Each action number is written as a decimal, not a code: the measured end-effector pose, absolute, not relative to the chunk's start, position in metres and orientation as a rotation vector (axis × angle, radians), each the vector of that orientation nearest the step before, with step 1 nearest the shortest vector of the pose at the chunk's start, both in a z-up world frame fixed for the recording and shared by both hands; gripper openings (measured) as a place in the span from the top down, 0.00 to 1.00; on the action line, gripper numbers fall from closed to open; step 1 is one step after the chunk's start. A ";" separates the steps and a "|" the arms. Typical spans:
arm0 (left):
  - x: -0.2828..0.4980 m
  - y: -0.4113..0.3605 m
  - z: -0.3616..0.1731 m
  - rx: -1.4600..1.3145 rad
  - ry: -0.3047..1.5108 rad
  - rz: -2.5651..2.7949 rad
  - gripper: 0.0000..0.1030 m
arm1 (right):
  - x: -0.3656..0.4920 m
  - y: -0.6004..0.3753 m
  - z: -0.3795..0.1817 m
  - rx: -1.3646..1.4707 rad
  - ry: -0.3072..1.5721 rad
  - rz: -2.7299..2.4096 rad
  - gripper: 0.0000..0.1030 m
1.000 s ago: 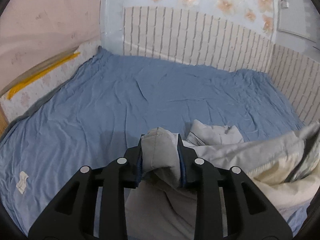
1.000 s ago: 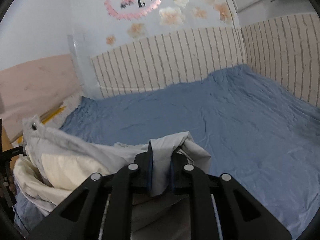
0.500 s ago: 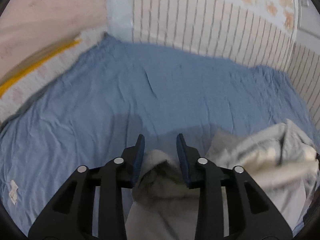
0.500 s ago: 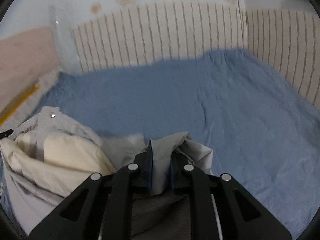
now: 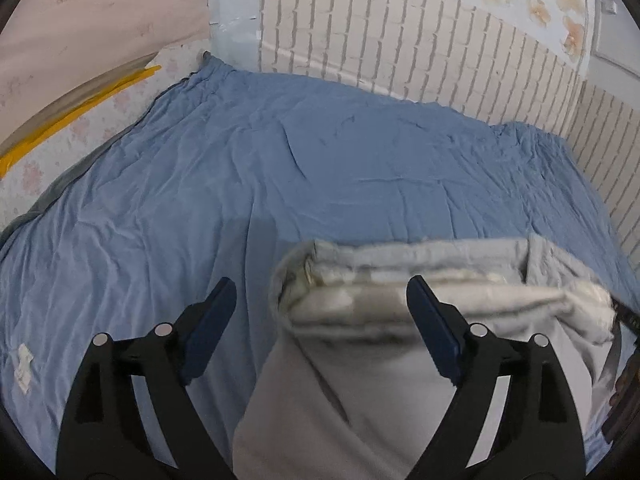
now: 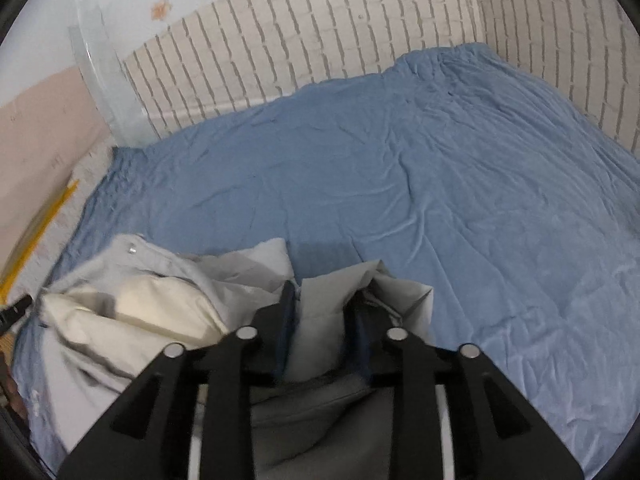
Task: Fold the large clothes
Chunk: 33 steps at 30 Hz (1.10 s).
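Note:
A light grey garment [image 5: 360, 380] with a cream lining [image 6: 140, 312] lies bunched on the blue bedsheet [image 5: 320, 168], near the front. My left gripper [image 5: 319, 282] hangs just above the garment's left end. Its jaws are opening and stand wide, with the rolled edge between them and neither pad touching it. My right gripper [image 6: 322, 294] is over the garment's right end. Its jaws are opening too, and a grey fold still stands loosely between the blue pads. In the right wrist view a metal snap [image 6: 132, 247] shows on the garment's far corner.
The blue sheet [image 6: 440, 184] stretches wide beyond the garment to brick-pattern walls [image 5: 400, 52] at the back and right. A pale floral mattress edge with a yellow strip [image 5: 72, 120] runs along the left. A small white scrap [image 5: 24, 364] lies on the sheet at the left.
Both grippers came down with the garment onto the sheet. The left jaws let go and spread wide. The right jaws parted from their tight pinch on the fold.

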<state>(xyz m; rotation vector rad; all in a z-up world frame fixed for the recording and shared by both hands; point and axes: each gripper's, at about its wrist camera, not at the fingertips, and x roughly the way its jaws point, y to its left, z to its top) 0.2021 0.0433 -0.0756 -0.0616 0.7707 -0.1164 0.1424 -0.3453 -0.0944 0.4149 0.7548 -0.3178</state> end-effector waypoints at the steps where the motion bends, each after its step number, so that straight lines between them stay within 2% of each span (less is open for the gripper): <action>1: 0.191 0.044 -0.075 -0.055 0.770 -0.117 0.16 | 0.140 -0.344 -0.090 0.410 0.740 -0.331 0.27; 2: 0.180 0.044 -0.074 -0.054 0.768 -0.124 0.15 | 0.134 -0.343 -0.084 0.403 0.716 -0.337 0.03; 4: 0.159 0.042 -0.072 -0.047 0.761 -0.136 0.13 | 0.117 -0.337 -0.070 0.365 0.656 -0.334 0.03; 8: 0.125 0.033 -0.075 -0.035 0.767 -0.171 0.12 | 0.100 -0.318 -0.054 0.297 0.659 -0.351 0.03; 15: 0.110 -0.002 -0.101 -0.015 0.863 -0.224 0.13 | 0.089 -0.269 -0.076 0.370 0.738 -0.245 0.03; 18: 0.112 -0.014 -0.113 0.011 0.890 -0.237 0.14 | 0.092 -0.246 -0.084 0.320 0.757 -0.214 0.04; 19: 0.113 -0.019 -0.116 0.023 0.894 -0.240 0.14 | 0.096 -0.237 -0.088 0.289 0.769 -0.206 0.10; 20: 0.117 -0.024 -0.119 0.040 0.900 -0.241 0.17 | 0.100 -0.233 -0.092 0.275 0.783 -0.197 0.24; 21: 0.121 -0.027 -0.123 0.051 0.906 -0.243 0.20 | 0.104 -0.230 -0.096 0.270 0.799 -0.193 0.32; 23: 0.132 -0.034 -0.130 0.073 0.927 -0.245 0.23 | 0.119 -0.232 -0.106 0.278 0.853 -0.186 0.58; 28: 0.169 -0.044 -0.141 0.097 0.972 -0.226 0.25 | 0.166 -0.260 -0.129 0.349 0.938 -0.202 0.72; 33: 0.197 -0.049 -0.144 0.081 1.002 -0.215 0.25 | 0.222 -0.285 -0.149 0.346 1.018 -0.235 0.75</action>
